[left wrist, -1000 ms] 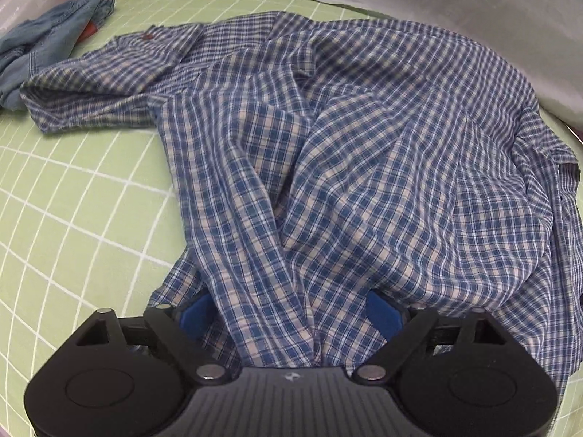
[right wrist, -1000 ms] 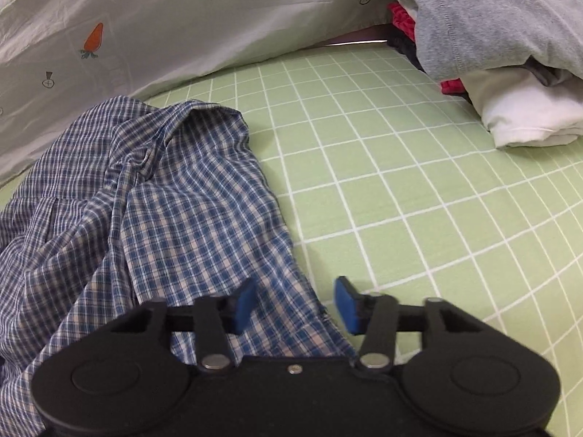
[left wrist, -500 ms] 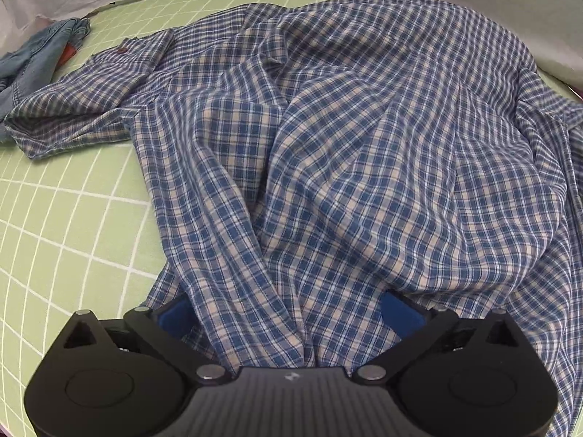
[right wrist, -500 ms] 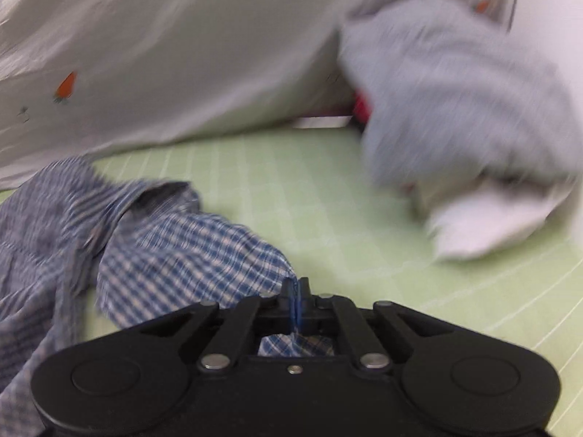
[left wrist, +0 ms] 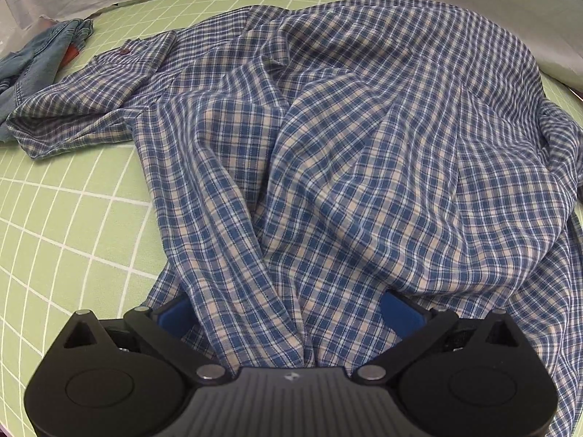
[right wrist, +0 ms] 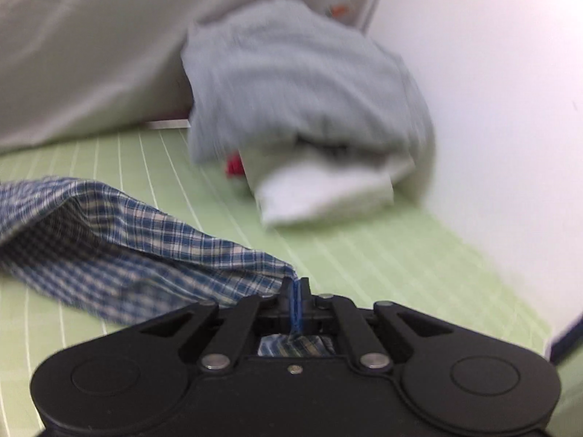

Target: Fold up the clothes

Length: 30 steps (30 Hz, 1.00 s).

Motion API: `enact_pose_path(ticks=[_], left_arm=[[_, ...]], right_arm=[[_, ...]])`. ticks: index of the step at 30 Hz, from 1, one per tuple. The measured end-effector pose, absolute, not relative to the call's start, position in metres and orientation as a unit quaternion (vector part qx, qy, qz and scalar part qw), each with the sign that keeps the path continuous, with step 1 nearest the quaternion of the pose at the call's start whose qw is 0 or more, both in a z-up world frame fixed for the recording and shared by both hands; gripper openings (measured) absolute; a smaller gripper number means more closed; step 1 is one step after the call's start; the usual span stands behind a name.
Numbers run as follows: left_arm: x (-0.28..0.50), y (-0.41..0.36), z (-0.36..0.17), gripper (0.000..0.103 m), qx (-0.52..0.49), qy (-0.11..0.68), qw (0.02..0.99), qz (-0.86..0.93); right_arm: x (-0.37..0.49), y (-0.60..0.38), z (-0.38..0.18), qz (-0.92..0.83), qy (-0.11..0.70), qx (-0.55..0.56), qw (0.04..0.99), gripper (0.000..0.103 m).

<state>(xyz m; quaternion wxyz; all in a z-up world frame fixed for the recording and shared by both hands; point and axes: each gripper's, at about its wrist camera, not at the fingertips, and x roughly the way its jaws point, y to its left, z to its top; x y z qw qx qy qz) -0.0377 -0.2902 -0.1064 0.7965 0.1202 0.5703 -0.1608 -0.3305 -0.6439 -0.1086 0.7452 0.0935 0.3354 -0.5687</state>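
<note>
Plaid shirt point(left wrist: 364, 153) sprawled crumpled on green grid mat point(left wrist: 73, 218); no fold made yet; right gripper point(right wrist: 294, 300) clamped on its edge, lifted; left gripper point(left wrist: 291, 309) fully spread, fabric between, unpinched; spreading and all folds remain.

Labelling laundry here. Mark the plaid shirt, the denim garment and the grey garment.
plaid shirt point(left wrist: 364, 167), left wrist view, middle of the rumpled body.
denim garment point(left wrist: 43, 54), left wrist view, bunched folds.
grey garment point(right wrist: 291, 83), right wrist view, top of the pile.

Blue-white plaid shirt point(left wrist: 364, 167) crumpled, spread over green grid sheet point(left wrist: 65, 218); one edge lifted, pulled taut.
</note>
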Motion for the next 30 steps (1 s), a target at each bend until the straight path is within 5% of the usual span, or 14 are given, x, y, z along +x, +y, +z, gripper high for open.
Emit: enact_pose_path(ticks=[3,6,10,12,21,23,25,26,30], left_arm=[[-0.037,-0.29,-0.106,0.103,0.121,0.572,0.795,-0.161],[-0.034,-0.292,-0.108,0.103,0.122,0.574,0.794,-0.162],[-0.034,-0.291,-0.108,0.103,0.122,0.574,0.794,-0.162],[-0.033,-0.292,-0.109,0.103,0.12,0.573,0.795,-0.161],[-0.034,-0.288,-0.108,0.103,0.118,0.57,0.797,-0.159],[-0.034,-0.288,-0.108,0.103,0.118,0.57,0.797,-0.159],[-0.033,-0.288,-0.109,0.103,0.118,0.57,0.797,-0.16],[-0.034,-0.288,-0.109,0.103,0.118,0.57,0.797,-0.16],[-0.034,-0.288,-0.109,0.103,0.118,0.57,0.798,-0.16]], right_arm=[[-0.346,-0.63,-0.114,-0.56,0.331,0.142,0.746,0.006],[-0.348,-0.624,-0.11,-0.542,0.325,0.147,0.761,0.033],[-0.333,-0.626,-0.101,-0.517,0.318,0.131,0.784,0.046],[-0.319,-0.63,-0.096,-0.489,0.321,0.114,0.803,0.061],[-0.261,-0.668,-0.107,-0.35,0.406,0.04,0.843,0.08],[-0.252,-0.679,-0.113,-0.313,0.434,0.049,0.844,0.076],[-0.246,-0.681,-0.116,-0.277,0.457,0.041,0.844,0.044],[-0.243,-0.68,-0.115,-0.266,0.463,0.022,0.845,0.01],[-0.235,-0.671,-0.097,-0.308,0.44,-0.114,0.836,0.003]])
